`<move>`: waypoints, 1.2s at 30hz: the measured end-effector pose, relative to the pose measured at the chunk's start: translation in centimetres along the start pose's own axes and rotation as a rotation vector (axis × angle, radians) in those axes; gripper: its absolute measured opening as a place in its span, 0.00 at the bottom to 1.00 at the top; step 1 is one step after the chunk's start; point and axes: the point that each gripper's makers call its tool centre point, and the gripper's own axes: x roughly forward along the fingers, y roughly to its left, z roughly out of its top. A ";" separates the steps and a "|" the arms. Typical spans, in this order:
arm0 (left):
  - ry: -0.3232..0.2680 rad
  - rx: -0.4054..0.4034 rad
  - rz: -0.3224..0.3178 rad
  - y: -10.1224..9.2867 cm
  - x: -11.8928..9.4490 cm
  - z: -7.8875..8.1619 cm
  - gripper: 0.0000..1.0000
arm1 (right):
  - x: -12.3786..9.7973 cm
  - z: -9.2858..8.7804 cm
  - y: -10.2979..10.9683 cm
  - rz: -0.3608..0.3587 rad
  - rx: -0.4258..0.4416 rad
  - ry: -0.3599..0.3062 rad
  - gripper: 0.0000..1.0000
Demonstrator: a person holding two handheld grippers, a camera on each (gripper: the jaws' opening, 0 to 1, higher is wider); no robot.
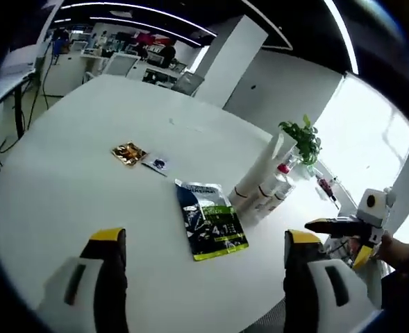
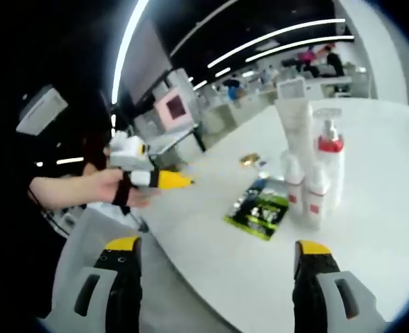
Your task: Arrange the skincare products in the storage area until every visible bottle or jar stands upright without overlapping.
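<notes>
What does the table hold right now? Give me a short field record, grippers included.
surface: round white table
bottles: cluster of white skincare bottles and tubes, upright, close together
flat items: dark pouch with green label; gold foil packet; small dark sachet
left gripper: open, empty
right gripper: open, empty

Glossy sachet [image 1: 210, 220] on smooth matt white table [image 1: 72, 173].

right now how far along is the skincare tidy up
The bottles already stand upright in a tight cluster on the white table, though they partly hide one another in both views. Nothing is in hand: the left gripper and right gripper are open and empty, back from the table. Left: perhaps spacing the bottles. A dark packet lies flat beside them.
</notes>
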 end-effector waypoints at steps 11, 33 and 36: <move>-0.007 0.064 0.021 -0.2 -3.2 -0.6 0.97 | -0.7 -0.3 -0.1 -0.003 -0.027 0.011 0.93; -0.090 0.054 0.060 0.4 -6.1 -1.3 0.96 | -0.4 -2.2 -0.1 -0.016 -0.057 0.073 0.91; -0.091 0.058 0.063 0.4 -6.1 -1.4 0.96 | -0.4 -2.4 0.0 -0.014 -0.062 0.080 0.91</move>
